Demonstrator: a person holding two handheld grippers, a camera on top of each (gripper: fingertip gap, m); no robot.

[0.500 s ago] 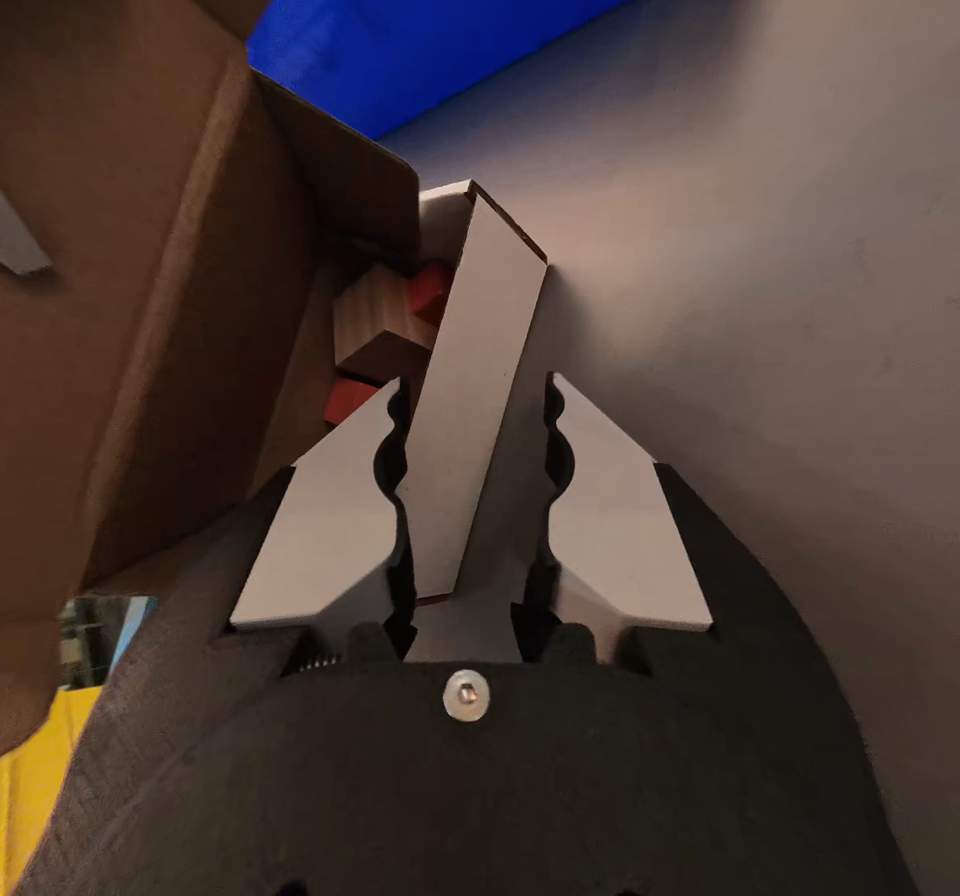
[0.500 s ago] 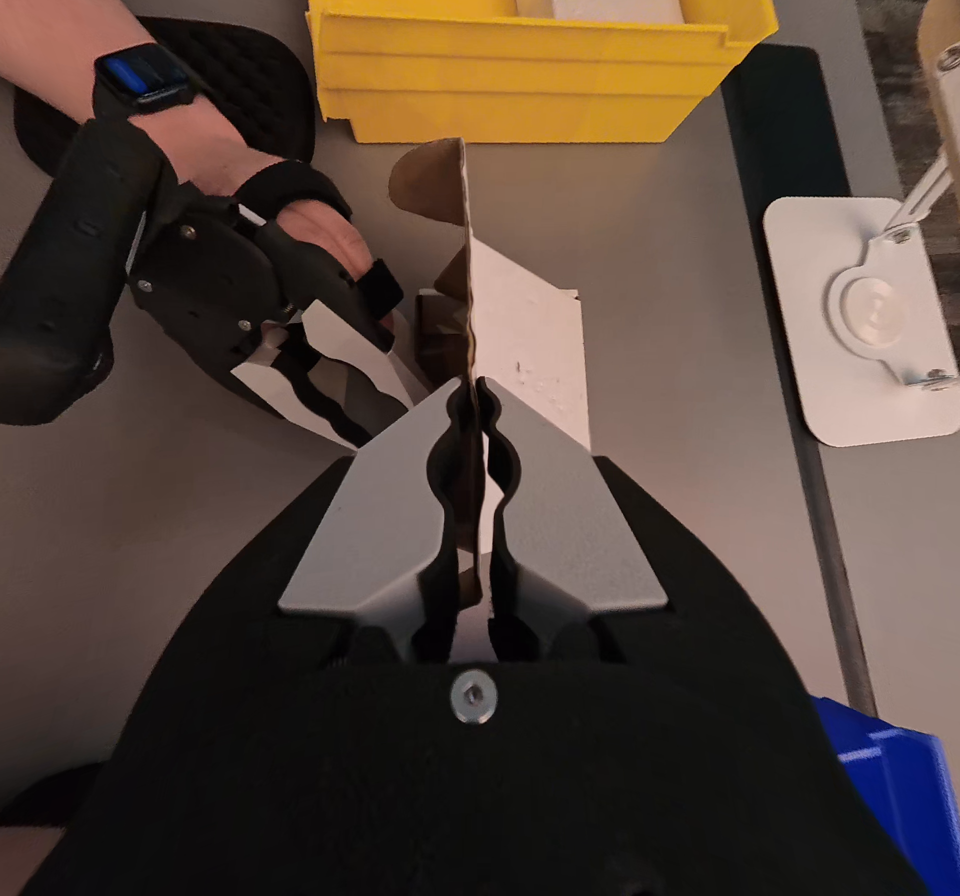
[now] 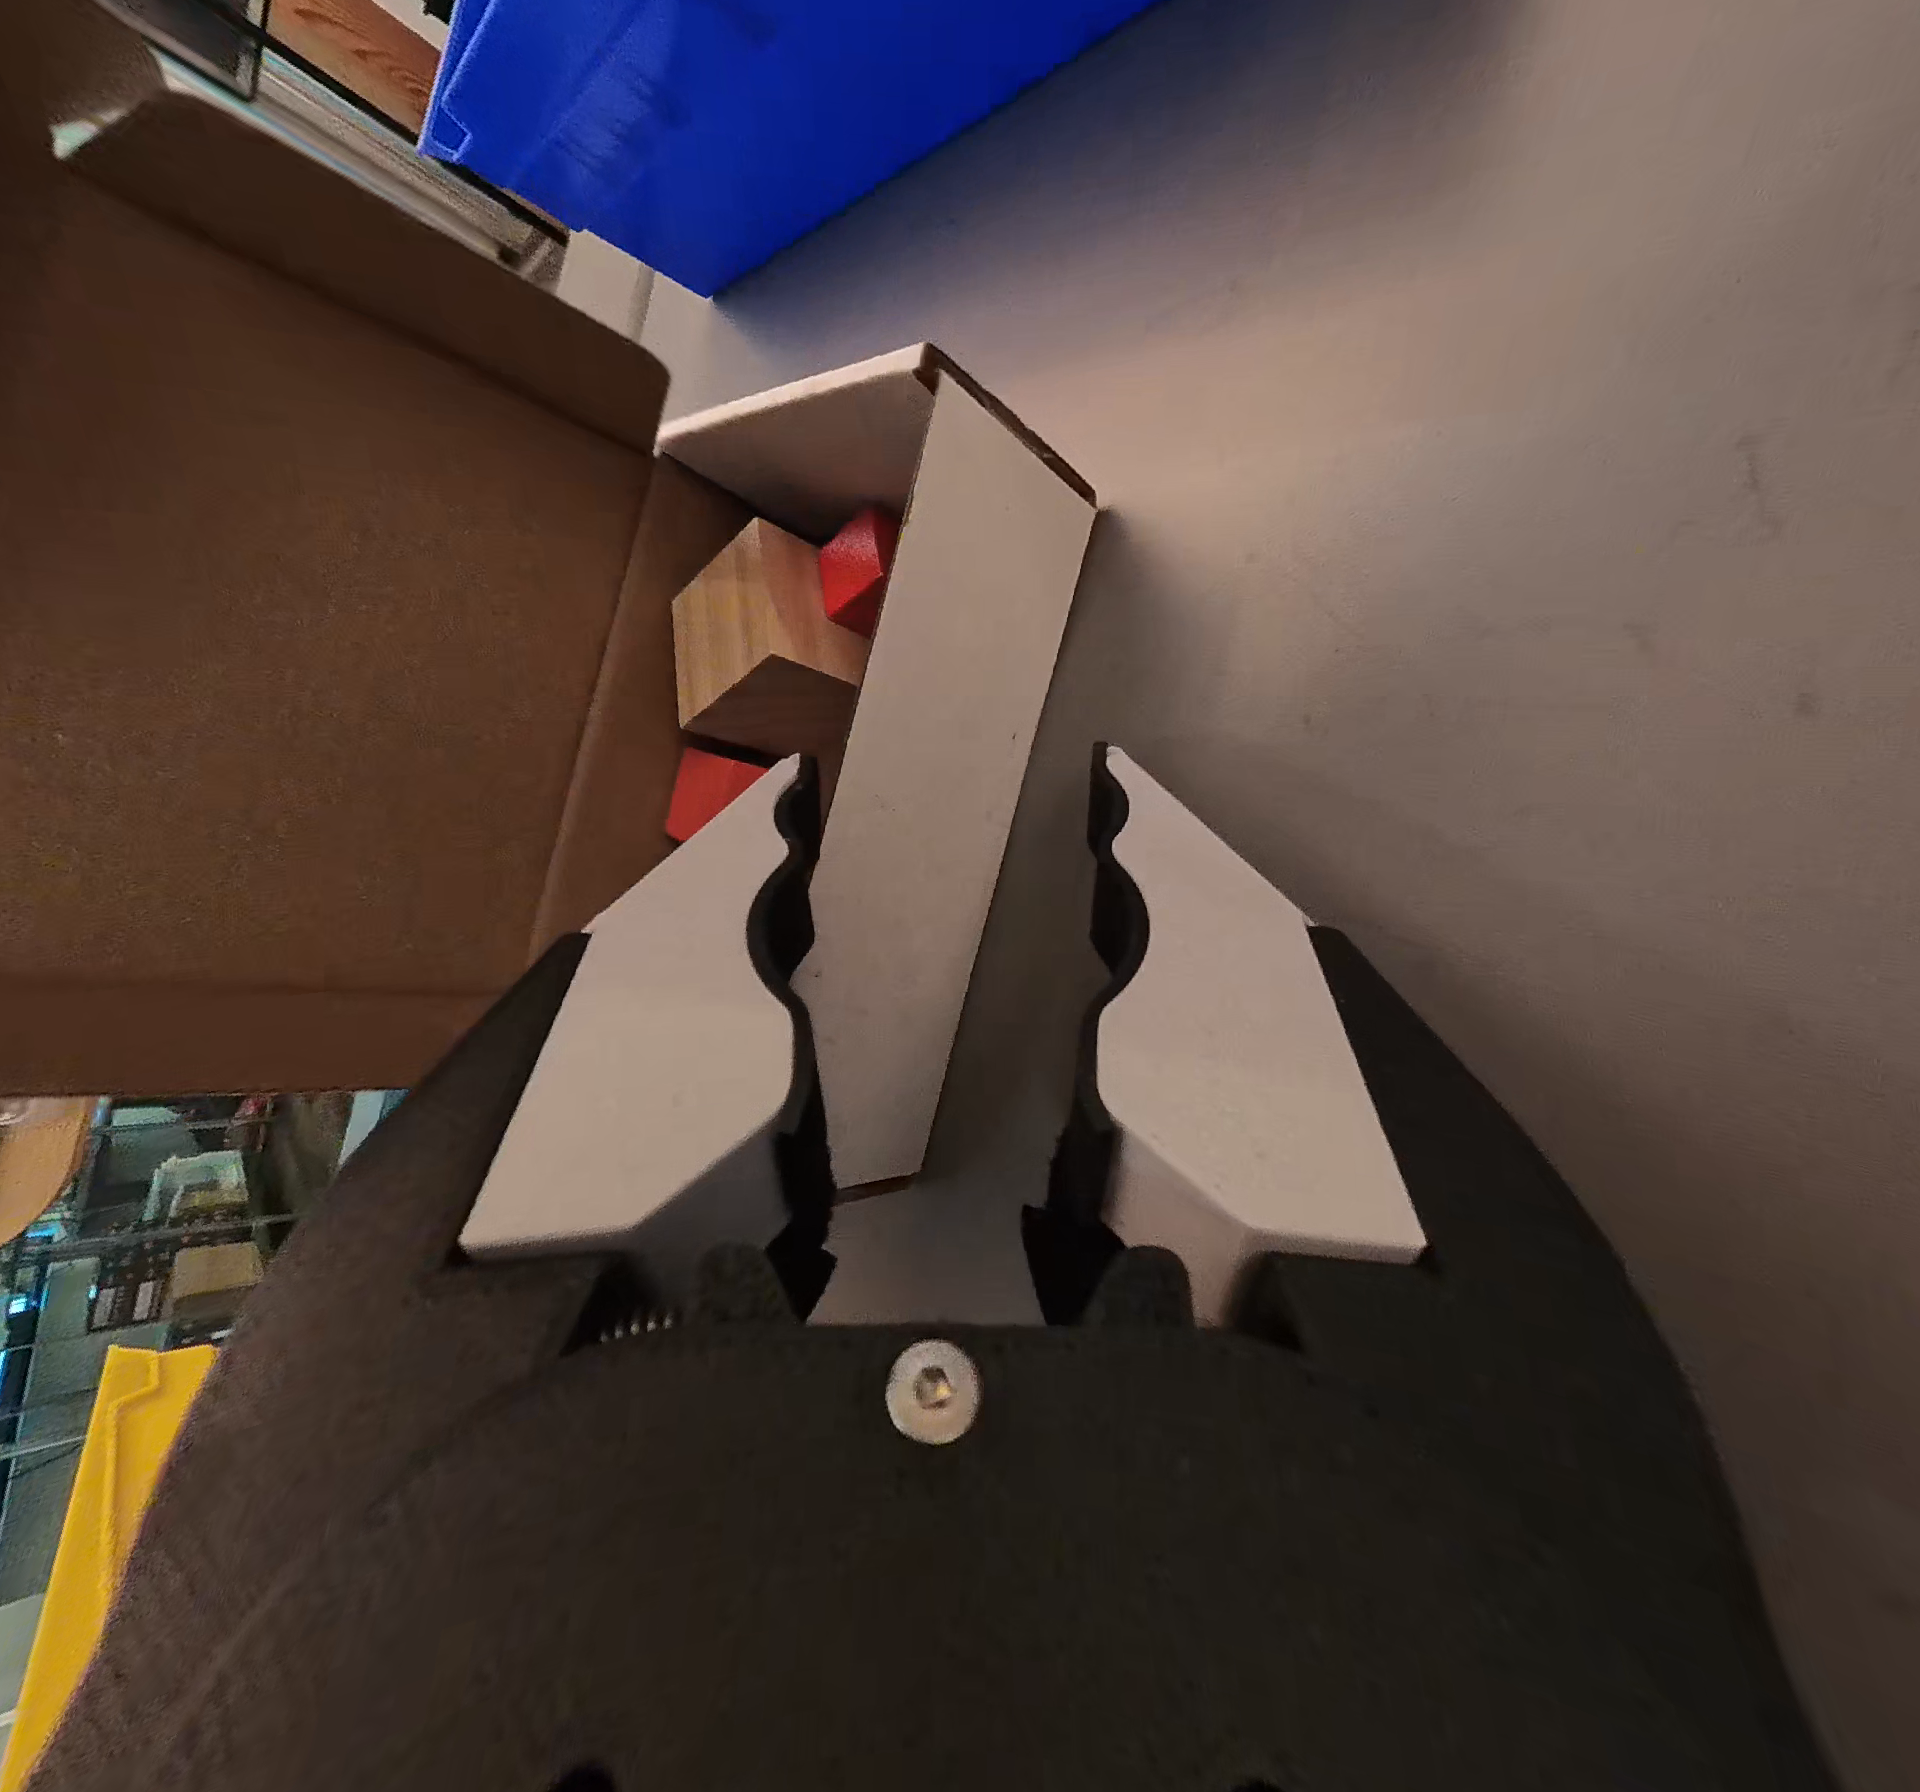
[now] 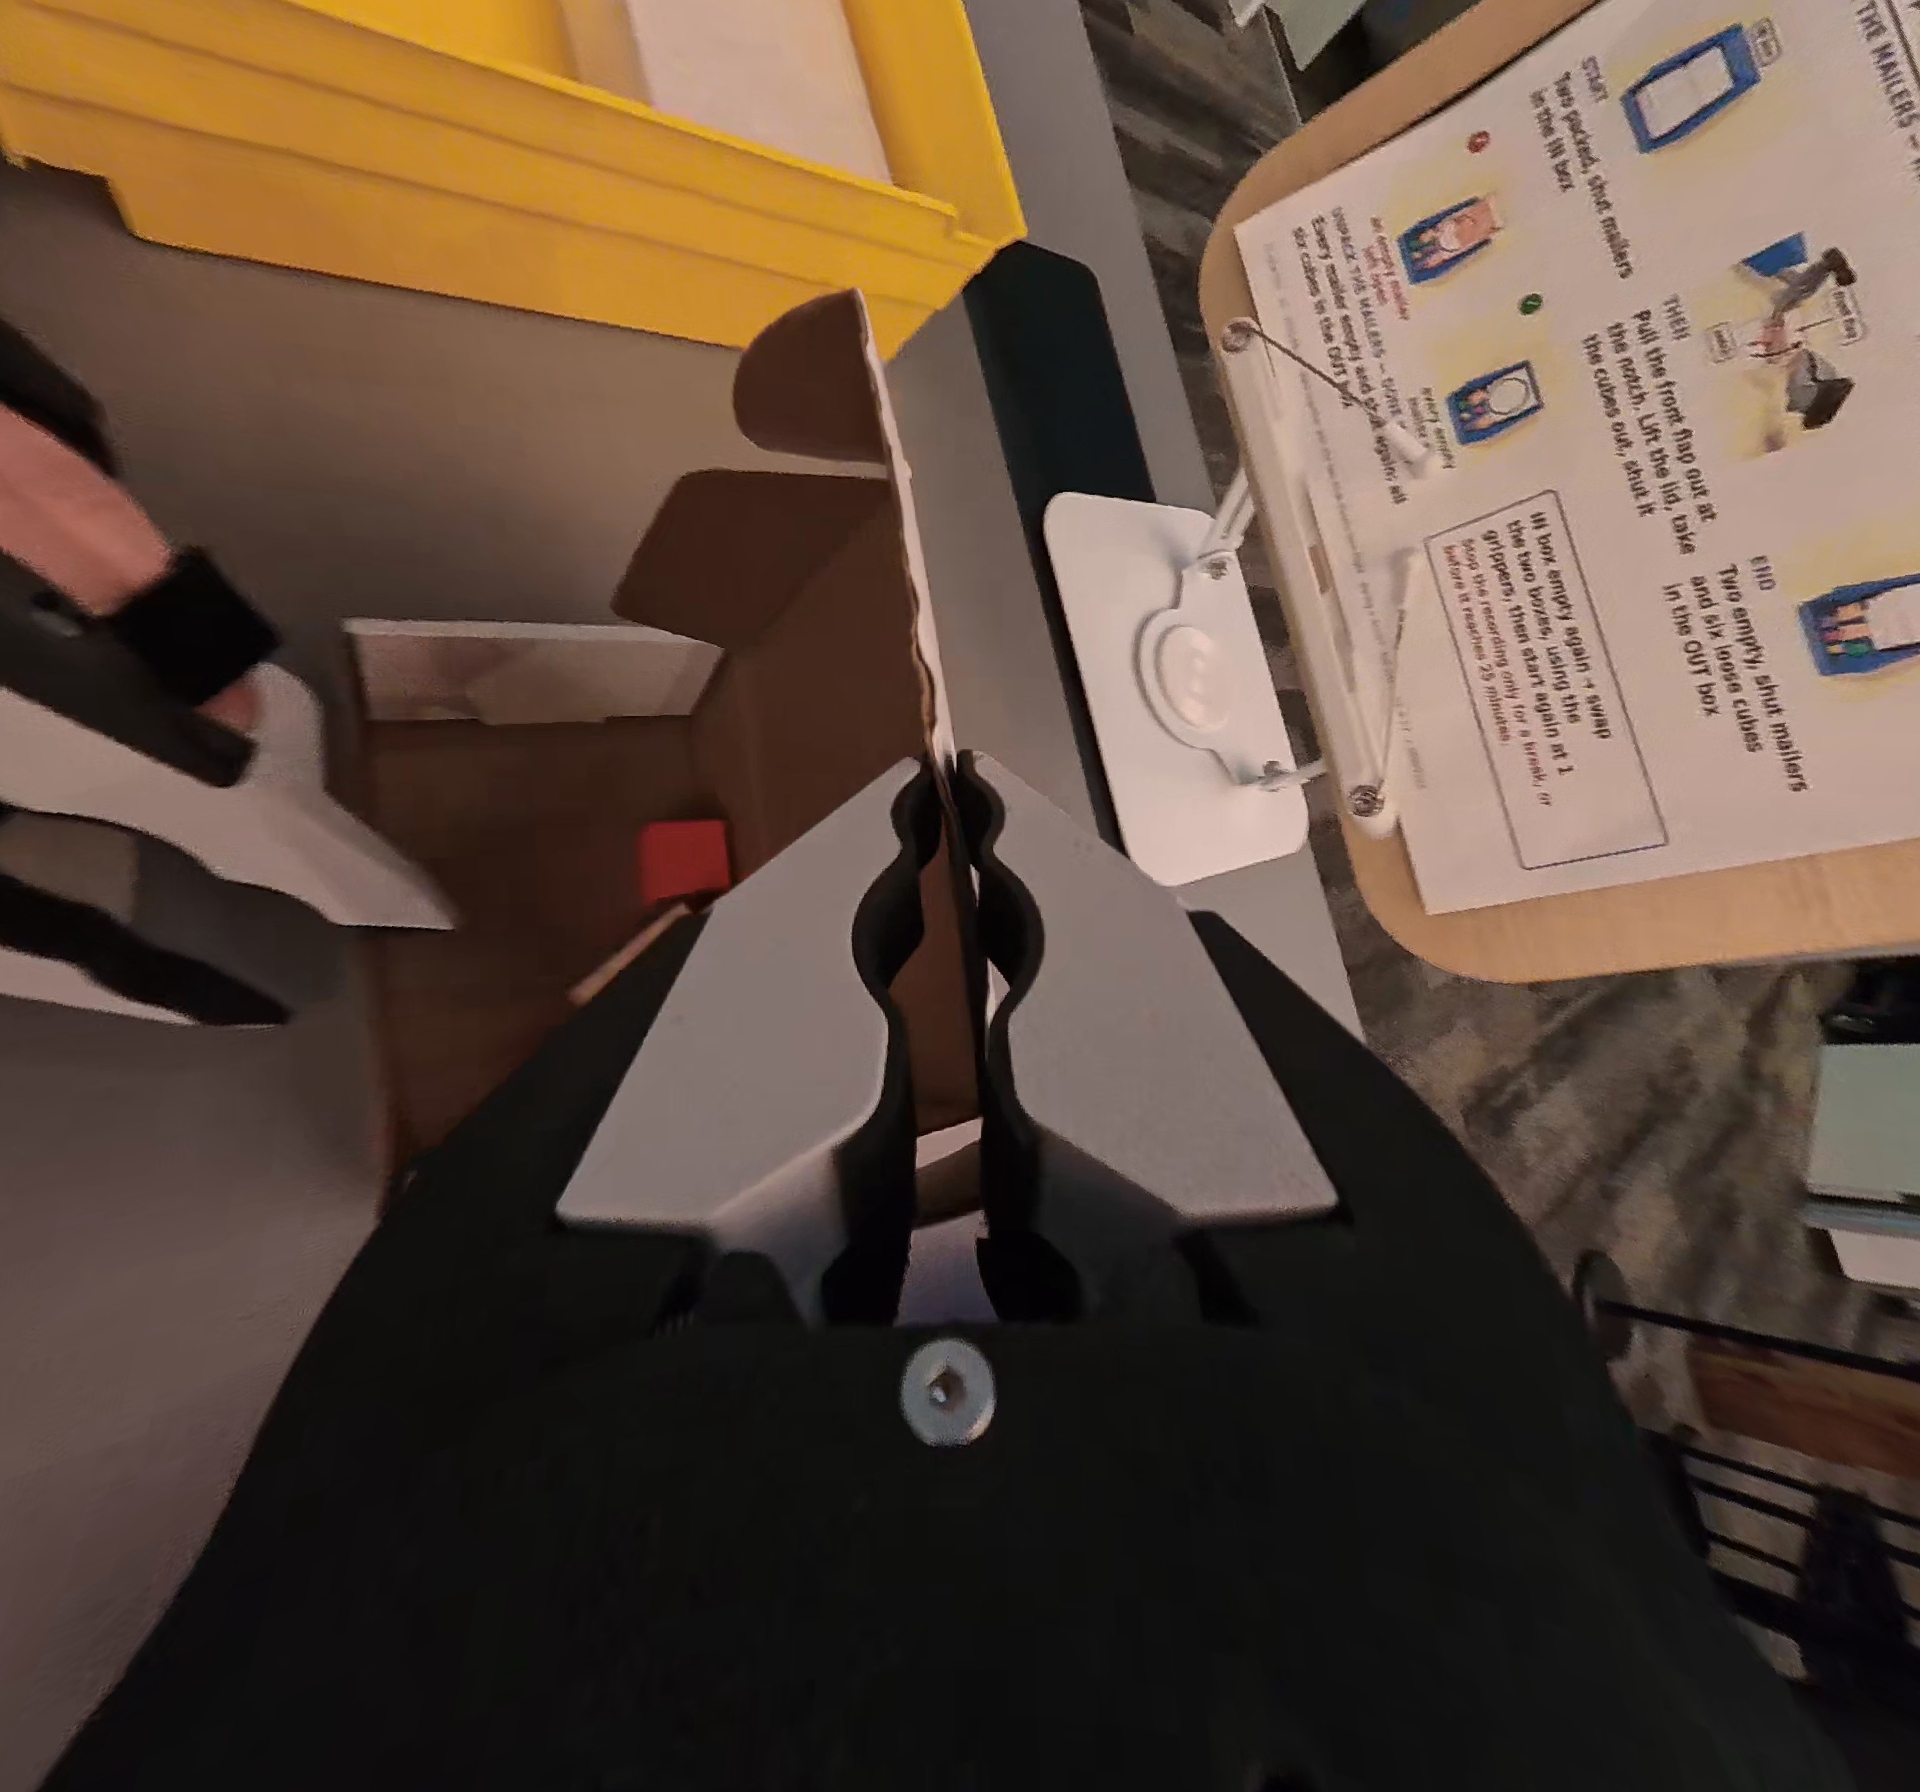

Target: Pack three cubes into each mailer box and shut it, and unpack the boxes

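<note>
Right gripper [image 4: 948, 776] clamped on lid [image 4: 894, 537], now swung further open than 0.5 s ago. Left gripper [image 3: 951, 786] agape, straddling box [image 3: 935, 807] wall mid-bench. Cubes [image 3: 769, 641] exposed; unpacking can start.

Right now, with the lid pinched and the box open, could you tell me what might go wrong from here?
1. The right hand-held gripper is shut on the thin edge of the lid; a hard pull could crease or tear it.
2. The left hand-held gripper is open around the white box wall, so the mailer box could lift or slide.
3. The wooden cube and red cubes lie loose inside; tilting could spill them.
</note>
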